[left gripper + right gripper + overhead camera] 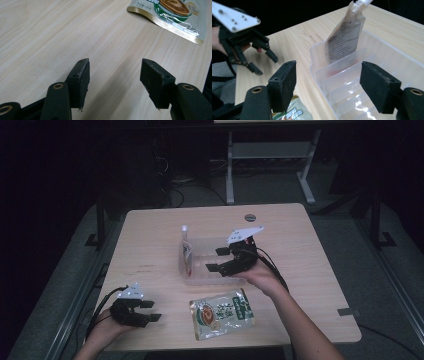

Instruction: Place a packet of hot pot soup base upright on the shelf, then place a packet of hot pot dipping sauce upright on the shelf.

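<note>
The desk (pixel 150 240) is pale wood-grain laminate with a smooth, matt face. The bin (pixel 387 62) is clear, glossy plastic with ribbed dividers. The spouted pouch (pixel 344 35) standing in it is shiny translucent film. The flat snack pouch (pixel 175 15) is glossy printed foil with a gold edge. Each hand-held gripper (pixel 329 82) has matt black, slightly rough pads.
</note>
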